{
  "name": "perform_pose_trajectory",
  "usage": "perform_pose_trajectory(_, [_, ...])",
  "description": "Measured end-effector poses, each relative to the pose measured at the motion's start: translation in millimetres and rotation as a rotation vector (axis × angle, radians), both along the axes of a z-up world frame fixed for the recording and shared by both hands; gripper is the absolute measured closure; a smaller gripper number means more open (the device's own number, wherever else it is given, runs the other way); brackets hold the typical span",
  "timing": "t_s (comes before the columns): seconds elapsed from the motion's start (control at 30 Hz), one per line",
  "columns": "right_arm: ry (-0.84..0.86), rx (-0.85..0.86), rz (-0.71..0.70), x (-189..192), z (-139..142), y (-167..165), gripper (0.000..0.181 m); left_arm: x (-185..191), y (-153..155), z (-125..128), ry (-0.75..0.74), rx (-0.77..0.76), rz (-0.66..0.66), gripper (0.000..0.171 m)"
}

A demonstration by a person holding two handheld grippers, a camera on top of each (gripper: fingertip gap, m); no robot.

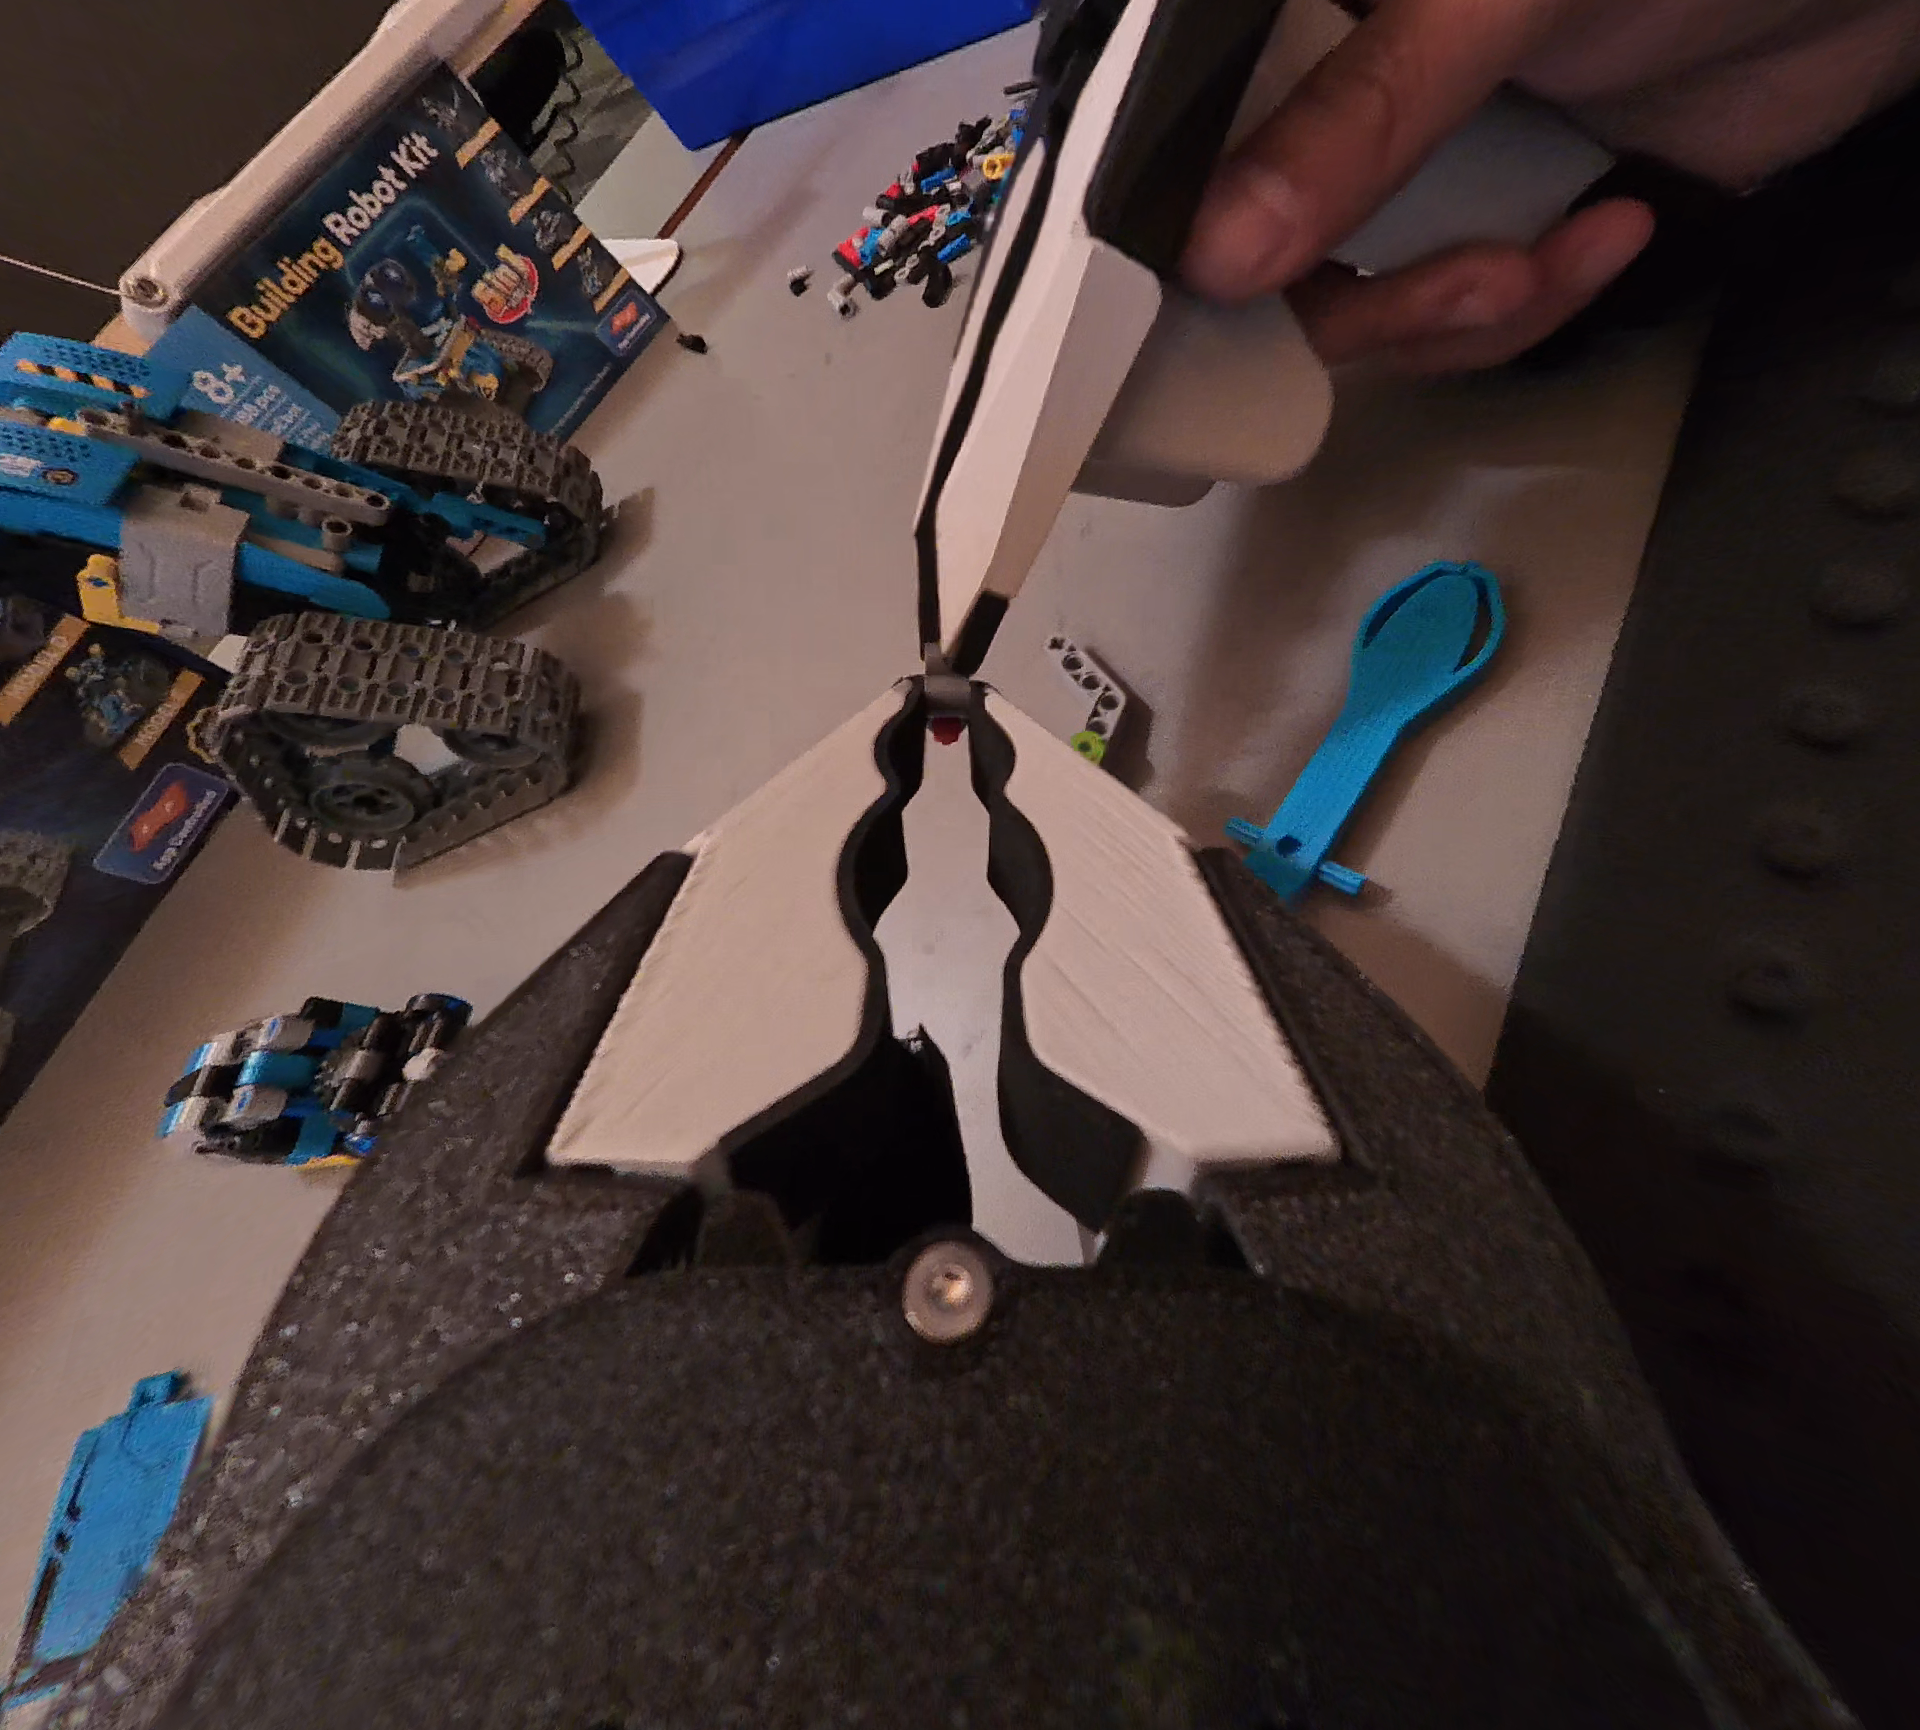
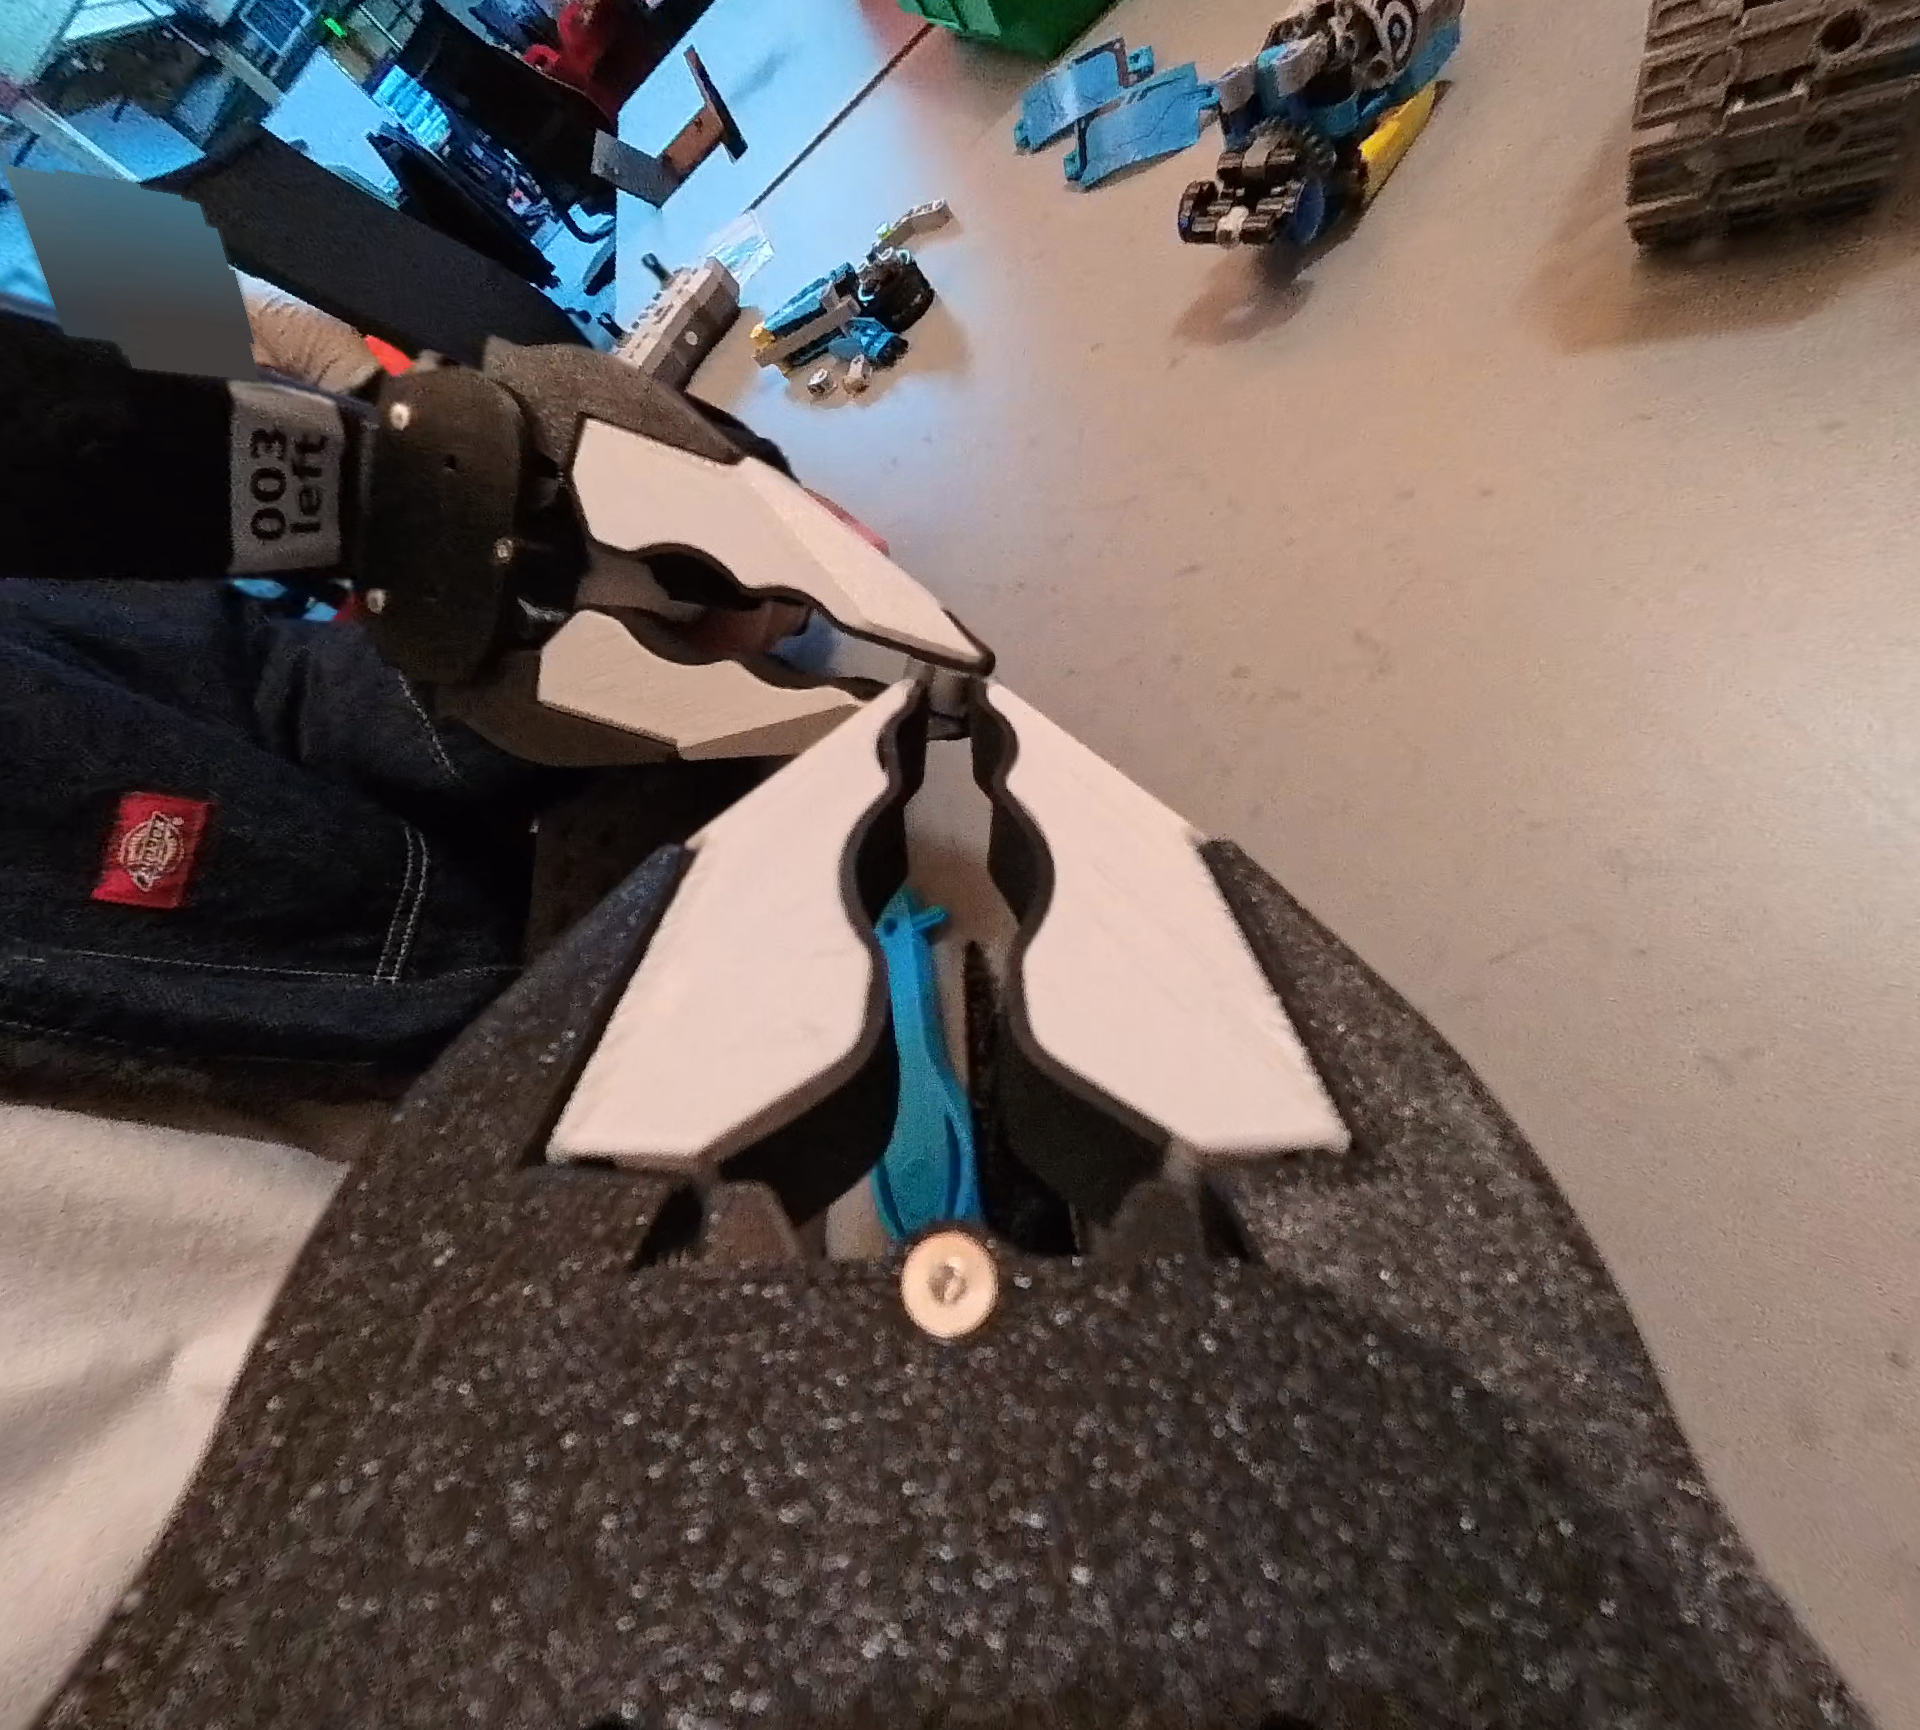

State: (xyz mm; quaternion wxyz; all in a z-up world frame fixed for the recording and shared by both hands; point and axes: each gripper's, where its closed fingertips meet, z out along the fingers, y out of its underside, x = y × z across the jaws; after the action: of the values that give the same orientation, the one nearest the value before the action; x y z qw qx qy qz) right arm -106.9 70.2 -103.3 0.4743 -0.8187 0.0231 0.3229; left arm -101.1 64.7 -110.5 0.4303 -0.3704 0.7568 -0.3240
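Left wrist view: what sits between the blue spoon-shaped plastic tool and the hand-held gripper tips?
A small grey angled beam with holes and a green pin lies on the table between the blue spoon-shaped plastic tool and the left hand-held gripper; left wrist view shows it.

The left gripper point(image 1: 943, 693) is nearly closed, its tips pinching a small grey piece point(image 1: 948, 695). The right gripper point(image 2: 945, 693), coming in from one o'clock in the left wrist view, clamps the same piece tip to tip. A bare hand point(image 1: 1538, 49) grips its handle.
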Motion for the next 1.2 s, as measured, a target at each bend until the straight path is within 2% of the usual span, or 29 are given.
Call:
perform_pose_trajectory(0.1, [-0.024,-0.021,-0.003,-0.3,-6.2,-0.2,0.175,-0.8,-0.1,-5.6,0.035,-0.003,-0.003,0.165])
perform_pose_trajectory(0.2, [0.057,-0.048,0.016,-1.1,-8.4,-3.9,0.175,-1.2,-3.6,-8.2,0.041,0.025,-0.02,0.165])
perform_pose_trajectory(0.23, [0.066,-0.047,0.035,-2.8,-7.4,-6.4,0.173,-1.7,-5.5,-8.4,0.042,0.024,-0.03,0.165])
perform_pose_trajectory(0.3, [0.046,-0.031,0.044,-3.9,-4.3,-9.3,0.157,-1.6,-5.0,-10.5,0.049,0.04,-0.027,0.165])
perform_pose_trajectory(0.4, [0.025,-0.061,0.035,-4.1,-11.5,-8.1,0.155,-1.8,-8.7,-12.0,0.05,0.061,-0.041,0.165])
perform_pose_trajectory(0.43, [0.032,-0.065,0.035,-4.0,-12.0,-7.9,0.159,-1.7,-8.8,-12.8,0.051,0.074,-0.041,0.166])
perform_pose_trajectory(0.47, [0.04,-0.066,0.033,-3.2,-11.9,-8.4,0.172,-1.9,-9.8,-13.8,0.054,0.076,-0.046,0.165])
perform_pose_trajectory(0.5, [0.043,-0.065,0.025,-1.0,-11.8,-8.9,0.176,-2.2,-11.5,-14.0,0.055,0.069,-0.053,0.165])
perform_pose_trajectory(0.6, [0.07,-0.081,0.033,-1.0,-13.6,-11.0,0.176,-3.0,-13.8,-15.9,0.071,0.035,-0.065,0.165])
perform_pose_trajectory(0.8, [-0.042,-0.101,0.038,0.6,-21.1,-14.8,0.177,-4.4,-14.7,-23.1,0.123,0.0,-0.068,0.164])
perform_pose_trajectory(0.97, [-0.131,-0.126,-0.024,23.2,-28.7,-30.3,0.177,-5.1,-11.8,-27.4,0.155,-0.029,-0.058,0.169])
perform_pose_trajectory(1.0, [-0.177,-0.122,-0.043,29.6,-29.5,-34.2,0.178,-5.3,-11.9,-27.9,0.159,-0.036,-0.059,0.169])
perform_pose_trajectory(1.07, [-0.388,-0.063,-0.032,34.8,-26.7,-40.5,0.177,-5.2,-11.7,-28.9,0.171,-0.052,-0.057,0.169])
perform_pose_trajectory(1.2, [-0.989,0.069,0.072,31.9,-34.4,-48.3,0.177,-6.2,-12.9,-34.0,0.224,-0.098,-0.062,0.165])
